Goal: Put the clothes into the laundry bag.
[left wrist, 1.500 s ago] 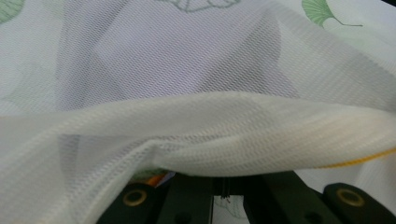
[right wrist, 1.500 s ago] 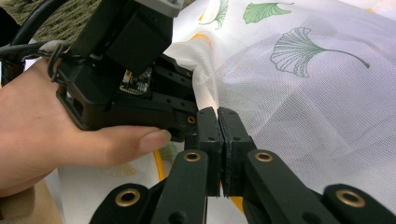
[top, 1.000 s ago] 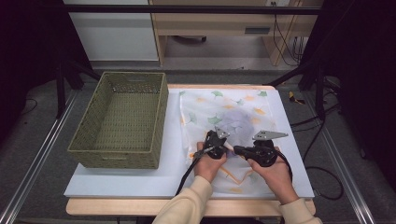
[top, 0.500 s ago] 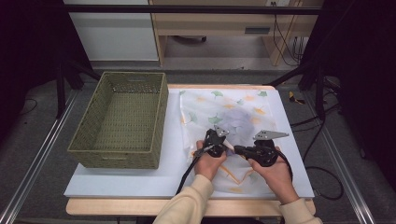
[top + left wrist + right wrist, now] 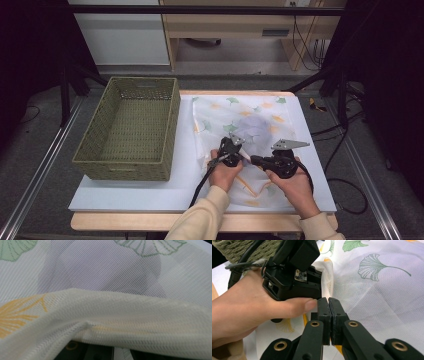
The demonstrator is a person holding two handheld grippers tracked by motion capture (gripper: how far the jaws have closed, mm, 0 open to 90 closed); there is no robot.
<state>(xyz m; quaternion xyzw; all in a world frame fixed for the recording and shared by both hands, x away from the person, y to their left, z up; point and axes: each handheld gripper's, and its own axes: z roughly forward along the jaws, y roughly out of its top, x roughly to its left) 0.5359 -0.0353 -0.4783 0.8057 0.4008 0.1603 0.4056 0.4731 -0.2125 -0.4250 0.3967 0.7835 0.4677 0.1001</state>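
A thin white cloth (image 5: 265, 112) printed with green and orange ginkgo leaves lies spread on the right half of the table. My left gripper (image 5: 234, 146) stands at the cloth's near middle, shut on a raised fold of it. That fold (image 5: 112, 312) drapes across the left gripper view and hides the jaws. My right gripper (image 5: 329, 301) is shut, its tips against the foot of the same fold (image 5: 327, 277), right beside the left hand's thumb (image 5: 307, 305). Whether cloth is caught between them I cannot tell. In the high view the right gripper (image 5: 253, 160) points left toward the left one.
A green woven basket (image 5: 122, 169) stands on the left half of the white table board (image 5: 130, 192), with nothing in it. A greyish patch (image 5: 255, 131) shows through the cloth just beyond the grippers. Cables trail from both grippers toward the near edge.
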